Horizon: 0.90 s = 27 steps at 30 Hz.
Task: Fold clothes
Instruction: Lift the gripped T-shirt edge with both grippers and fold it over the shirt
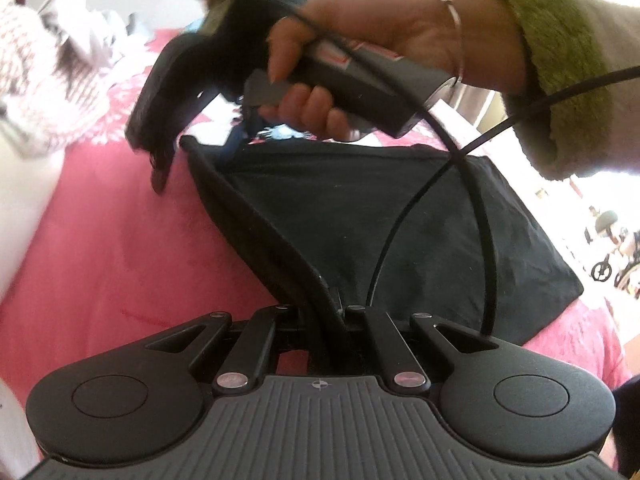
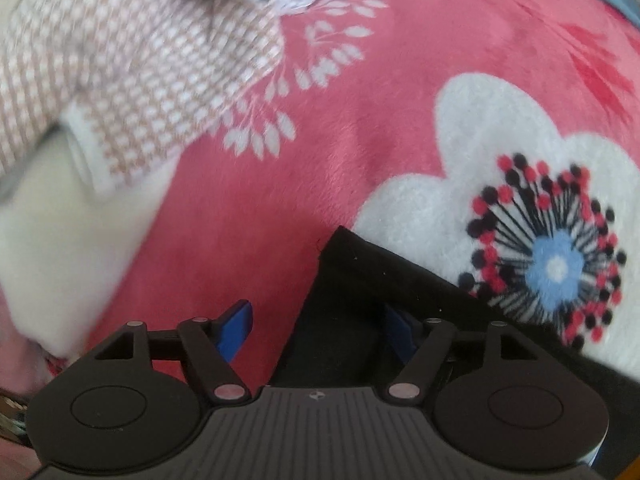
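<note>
Black fabric, a dark garment [image 1: 360, 216], lies on the pink floral blanket [image 1: 100, 248] in a roughly rectangular, flattened shape, with 1 edge lifted off the bedding. We find the left gripper [image 1: 334, 320] closed on that lifted edge; the hem runs as a taut ridge from its fingers up to the far corner. In the left wrist view we see the right gripper [image 1: 160, 160] held by a hand [image 1: 360, 40] in a green fleece cuff, its tip just beside that far corner. In the right wrist view the blue pads [image 2: 236, 332] stand well apart, the black corner lies between them, and nothing is pinched; we record that tool as wide open.

A patterned pink-and-white garment [image 2: 120, 72] and white cloth lie heaped at the far side of the blanket, apart from the black piece.

We judge the step in hand to be a 2-point grip along 1 edge for a fold. The scene fits the right gripper either arriving to take the corner or having just let it go. Were it a pickup, the pads would need to close squarely over the corner before any lift.
</note>
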### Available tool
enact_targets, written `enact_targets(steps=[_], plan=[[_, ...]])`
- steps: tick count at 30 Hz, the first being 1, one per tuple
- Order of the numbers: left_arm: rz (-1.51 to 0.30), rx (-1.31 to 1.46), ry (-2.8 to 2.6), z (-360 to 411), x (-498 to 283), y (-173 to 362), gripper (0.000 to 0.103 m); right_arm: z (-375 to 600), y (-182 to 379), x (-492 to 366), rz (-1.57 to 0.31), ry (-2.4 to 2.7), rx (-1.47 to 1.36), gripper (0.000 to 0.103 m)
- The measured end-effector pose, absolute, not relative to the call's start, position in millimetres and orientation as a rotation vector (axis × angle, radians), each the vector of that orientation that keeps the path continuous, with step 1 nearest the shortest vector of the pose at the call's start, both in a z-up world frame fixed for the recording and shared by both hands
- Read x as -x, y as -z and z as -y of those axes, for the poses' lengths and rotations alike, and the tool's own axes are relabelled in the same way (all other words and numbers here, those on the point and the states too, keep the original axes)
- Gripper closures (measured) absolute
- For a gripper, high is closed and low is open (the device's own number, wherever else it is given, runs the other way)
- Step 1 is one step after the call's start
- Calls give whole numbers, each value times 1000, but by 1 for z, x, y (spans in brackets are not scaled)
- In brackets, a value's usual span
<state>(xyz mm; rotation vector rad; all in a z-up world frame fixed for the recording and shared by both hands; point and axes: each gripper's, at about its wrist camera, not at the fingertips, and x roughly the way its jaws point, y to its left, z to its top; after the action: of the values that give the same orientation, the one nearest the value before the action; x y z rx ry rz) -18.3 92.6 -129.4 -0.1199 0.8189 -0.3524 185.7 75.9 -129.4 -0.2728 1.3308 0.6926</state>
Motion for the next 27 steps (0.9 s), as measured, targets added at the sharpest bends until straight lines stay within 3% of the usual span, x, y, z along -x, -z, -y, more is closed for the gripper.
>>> enact_targets(steps=[3,7,10,27], plan=[[-812,105,354,-90,19,130,101,-80,130,-178,-1291,-697,362,52],[-805,99,352,-88,22,131,101,-67,125,-180,-1266,-698,355,81],[-793,110,355,-90,21,128,101,-47,114,-183,-1256,-703,300,94],[-752,218,638,-40,10,90,101,92,44,-184,-1131,-662,131,96]])
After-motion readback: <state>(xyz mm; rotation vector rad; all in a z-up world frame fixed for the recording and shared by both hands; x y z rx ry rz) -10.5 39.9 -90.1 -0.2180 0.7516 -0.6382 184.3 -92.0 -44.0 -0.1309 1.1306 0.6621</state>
